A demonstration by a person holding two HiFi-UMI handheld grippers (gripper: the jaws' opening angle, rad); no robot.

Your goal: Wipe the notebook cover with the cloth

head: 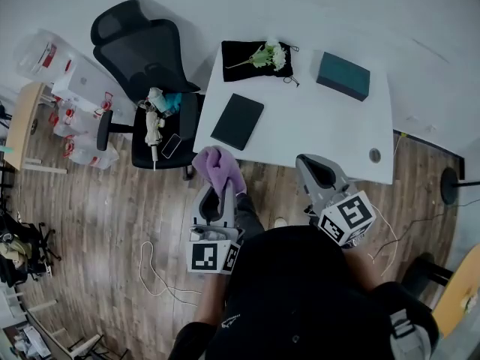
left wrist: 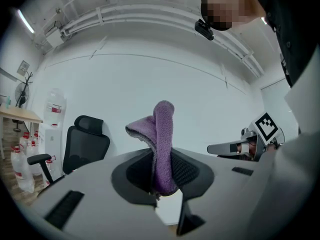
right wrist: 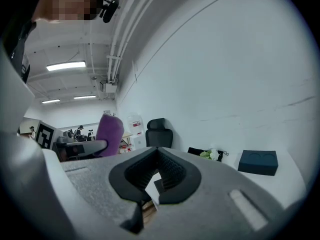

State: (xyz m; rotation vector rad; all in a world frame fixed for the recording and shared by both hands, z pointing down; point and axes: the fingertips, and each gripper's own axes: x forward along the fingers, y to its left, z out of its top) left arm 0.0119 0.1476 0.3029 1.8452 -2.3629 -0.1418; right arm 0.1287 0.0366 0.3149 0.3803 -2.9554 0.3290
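Observation:
A dark notebook [head: 237,121] lies flat on the left part of the white table [head: 315,130]. My left gripper [head: 217,192] is shut on a purple cloth [head: 218,169], which bunches up above its jaws [left wrist: 163,139]. It hovers over the wooden floor just short of the table's near edge, in front of the notebook. My right gripper [head: 310,160] hangs at the near edge further right, jaws together with nothing between them [right wrist: 158,175]. It does not touch the notebook.
A black cloth with white flowers [head: 257,58] and a teal box [head: 343,75] lie at the table's far side. A black office chair [head: 142,51] with small items on its seat stands left of the table. Water jugs [head: 79,118] stand further left.

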